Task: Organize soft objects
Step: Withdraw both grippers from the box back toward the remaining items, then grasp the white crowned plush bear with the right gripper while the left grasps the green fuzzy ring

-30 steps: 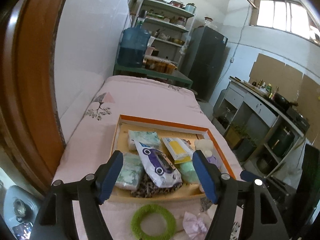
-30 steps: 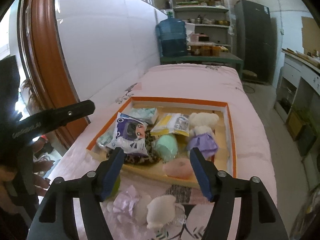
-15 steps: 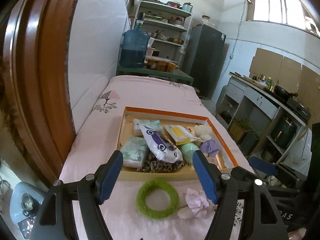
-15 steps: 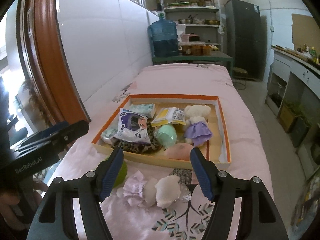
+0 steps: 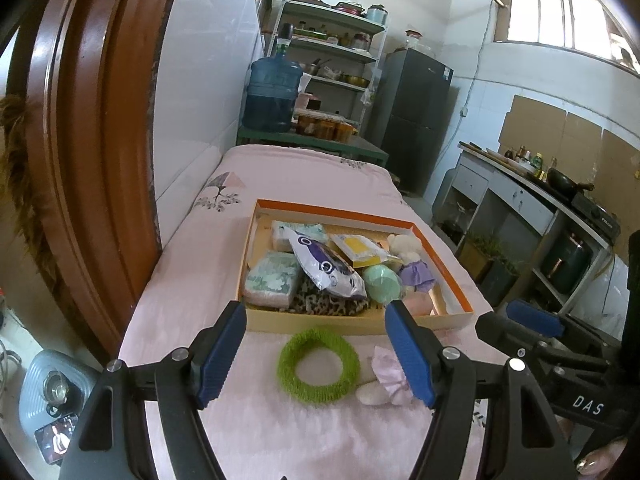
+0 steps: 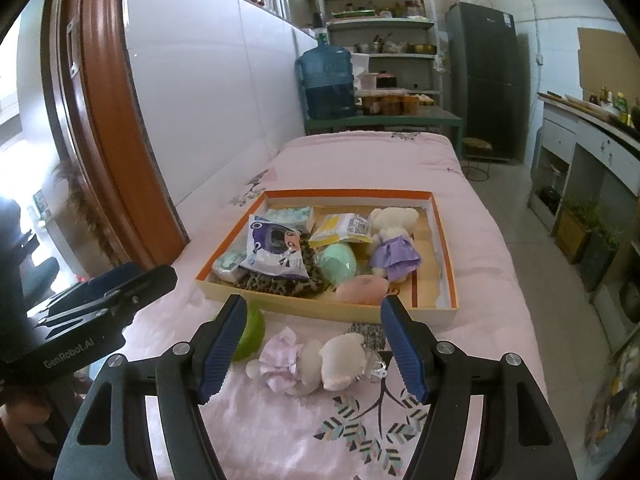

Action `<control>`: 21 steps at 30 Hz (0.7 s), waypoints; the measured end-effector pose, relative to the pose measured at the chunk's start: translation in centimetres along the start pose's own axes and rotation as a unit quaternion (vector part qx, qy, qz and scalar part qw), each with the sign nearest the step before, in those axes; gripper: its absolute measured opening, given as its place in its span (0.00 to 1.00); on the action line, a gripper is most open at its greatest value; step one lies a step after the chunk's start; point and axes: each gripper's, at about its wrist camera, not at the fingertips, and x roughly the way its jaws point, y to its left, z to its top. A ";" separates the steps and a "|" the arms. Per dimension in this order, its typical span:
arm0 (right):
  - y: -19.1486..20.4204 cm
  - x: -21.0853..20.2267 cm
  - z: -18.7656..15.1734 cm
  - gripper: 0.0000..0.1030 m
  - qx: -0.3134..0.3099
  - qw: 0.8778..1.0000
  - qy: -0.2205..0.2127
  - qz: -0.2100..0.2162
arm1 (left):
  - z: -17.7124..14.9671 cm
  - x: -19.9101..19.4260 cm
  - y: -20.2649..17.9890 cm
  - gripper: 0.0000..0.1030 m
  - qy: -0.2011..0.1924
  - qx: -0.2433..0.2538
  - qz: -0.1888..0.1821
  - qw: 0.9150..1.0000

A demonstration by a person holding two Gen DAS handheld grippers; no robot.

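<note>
1. Holding both tools above the pink bedspread [image 6: 400, 152], I keep my left gripper [image 5: 316, 354] spread wide with nothing between its pads.
2. My right gripper [image 6: 314, 344] is likewise spread and empty.
3. In the left wrist view the green fuzzy ring [image 5: 319, 364] lies flat at 12 o'clock from my left gripper, framed between its fingers.
4. In the right wrist view a small plush in a pink dress [image 6: 312, 360] lies on its side at 12 o'clock, between my right fingers, untouched.
5. Beyond both, at 12 o'clock, sits the orange-rimmed box [image 6: 448, 248], holding a bear in a purple dress [image 6: 394, 242], a mint ball [image 6: 338, 262], a leopard-print cloth [image 6: 280, 282] and tissue packs [image 5: 272, 278].
</note>
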 end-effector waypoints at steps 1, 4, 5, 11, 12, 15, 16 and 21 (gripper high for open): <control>0.0 -0.1 -0.1 0.69 0.000 1.000 0.001 0.000 | -0.1 0.0 0.0 0.69 0.000 -0.001 -0.001 1.000; 0.1 -0.2 -0.4 0.69 0.001 1.000 0.003 0.000 | -0.6 -0.3 0.1 0.69 0.002 0.000 -0.002 1.000; 0.1 -0.2 -0.5 0.69 0.002 1.000 0.004 0.000 | -0.6 -0.3 0.1 0.69 0.001 0.001 -0.002 1.000; -0.2 -0.4 -1.0 0.69 0.006 1.000 0.008 -0.002 | -1.4 -0.5 0.1 0.69 0.008 -0.001 -0.004 1.000; -0.2 -0.4 -1.1 0.69 0.007 1.000 0.009 -0.001 | -1.4 -0.4 0.1 0.69 0.010 -0.001 -0.004 1.000; -0.3 -0.3 -1.5 0.69 0.008 1.000 0.013 -0.002 | -1.7 -0.2 0.2 0.69 0.015 -0.002 -0.005 1.000; -0.3 -0.2 -1.5 0.69 0.009 1.000 0.015 -0.002 | -1.8 -0.1 0.2 0.69 0.016 -0.002 -0.005 1.000; -0.5 0.1 -1.9 0.69 0.011 1.000 0.020 -0.002 | -2.1 0.3 0.2 0.69 0.023 -0.004 -0.005 1.000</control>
